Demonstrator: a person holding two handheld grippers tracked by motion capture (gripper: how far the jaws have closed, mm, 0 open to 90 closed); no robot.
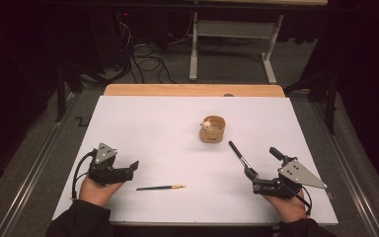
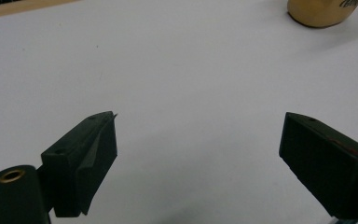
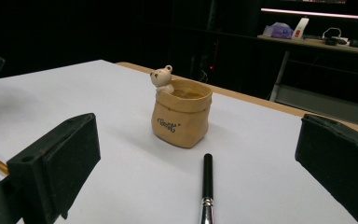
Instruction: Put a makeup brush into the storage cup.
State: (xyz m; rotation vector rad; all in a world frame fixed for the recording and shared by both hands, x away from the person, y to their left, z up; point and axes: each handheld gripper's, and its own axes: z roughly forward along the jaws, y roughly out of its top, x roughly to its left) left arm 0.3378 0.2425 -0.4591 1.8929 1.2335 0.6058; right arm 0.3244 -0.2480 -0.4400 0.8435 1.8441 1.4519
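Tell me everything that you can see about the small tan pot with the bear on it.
The tan pot is shaped like a soft sack with a folded rim and looks like glazed ceramic. A small pale bear figure leans over its rim, and dark lettering marks its side. It stands upright on the white table, right of the middle toward the far edge. Its inside is hard to see. Nothing touches it; the black brush lies apart from it, on the person's side.
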